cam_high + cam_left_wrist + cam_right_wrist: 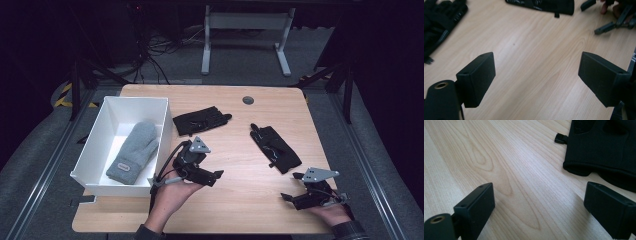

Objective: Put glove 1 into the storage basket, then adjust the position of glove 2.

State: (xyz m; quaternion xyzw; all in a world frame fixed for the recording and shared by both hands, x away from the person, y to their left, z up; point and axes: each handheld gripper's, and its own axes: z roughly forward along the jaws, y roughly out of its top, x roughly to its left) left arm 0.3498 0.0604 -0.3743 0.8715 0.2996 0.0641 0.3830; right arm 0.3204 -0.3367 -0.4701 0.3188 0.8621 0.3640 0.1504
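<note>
Matte black gloves (pixel 275 148) on woodgrain table (pixel 235 200)

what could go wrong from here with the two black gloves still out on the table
1. The right tongs are open, with the nearer black glove off to one side in the right gripper view; closing now would likely grab nothing.
2. That glove lies flat, so a shallow pinch may catch only its cuff and slip.
3. The left tongs sit close to the white box holding the grey mitten; a swing could knock its wall.
</note>
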